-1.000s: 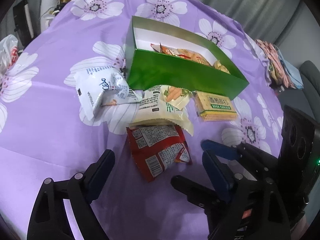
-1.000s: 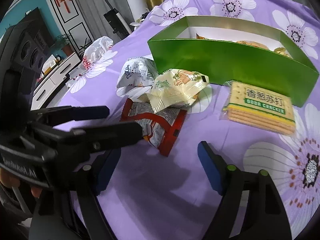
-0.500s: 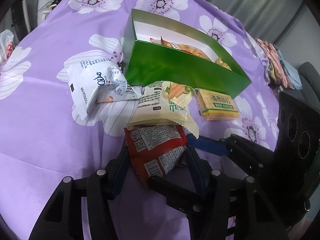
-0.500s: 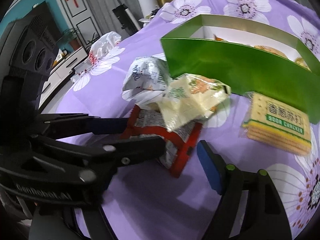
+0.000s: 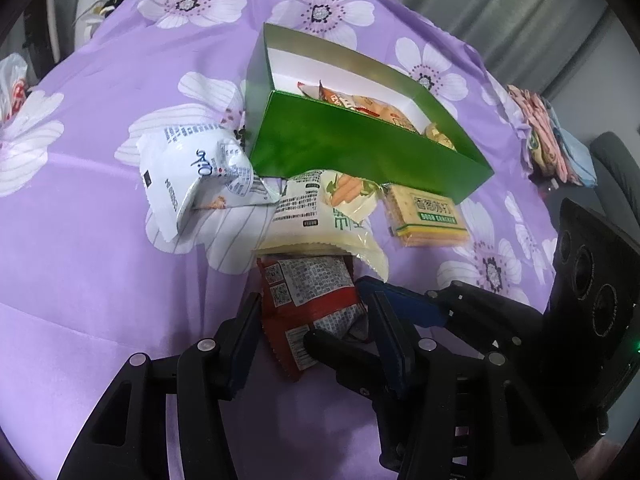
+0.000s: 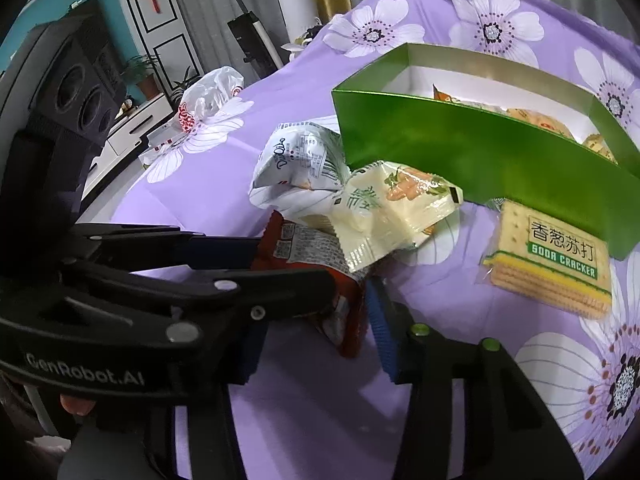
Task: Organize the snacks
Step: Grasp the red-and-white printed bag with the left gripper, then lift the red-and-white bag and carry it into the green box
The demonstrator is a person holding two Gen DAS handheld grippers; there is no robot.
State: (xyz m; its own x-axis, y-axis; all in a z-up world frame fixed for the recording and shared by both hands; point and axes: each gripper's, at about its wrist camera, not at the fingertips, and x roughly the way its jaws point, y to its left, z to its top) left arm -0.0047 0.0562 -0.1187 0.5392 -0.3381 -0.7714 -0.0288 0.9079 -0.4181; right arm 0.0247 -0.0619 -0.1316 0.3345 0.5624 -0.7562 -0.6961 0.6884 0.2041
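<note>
Left wrist: crinkly red foil packet [image 5: 308,304] beside glossy rectangular green box [image 5: 360,152].

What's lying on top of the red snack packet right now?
The pale yellow packet overlaps the far end of the red packet; the white packet lies beside them, clear of it. How far the red packet reaches underneath is covered.

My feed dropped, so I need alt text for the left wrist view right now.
The left gripper is closing on a red snack packet lying on a purple flowered tablecloth, and the right gripper reaches in from the right, closing on the same packet. Beyond lie a pale yellow packet, a white packet, soda crackers and an open green box partly filled with snacks.
</note>
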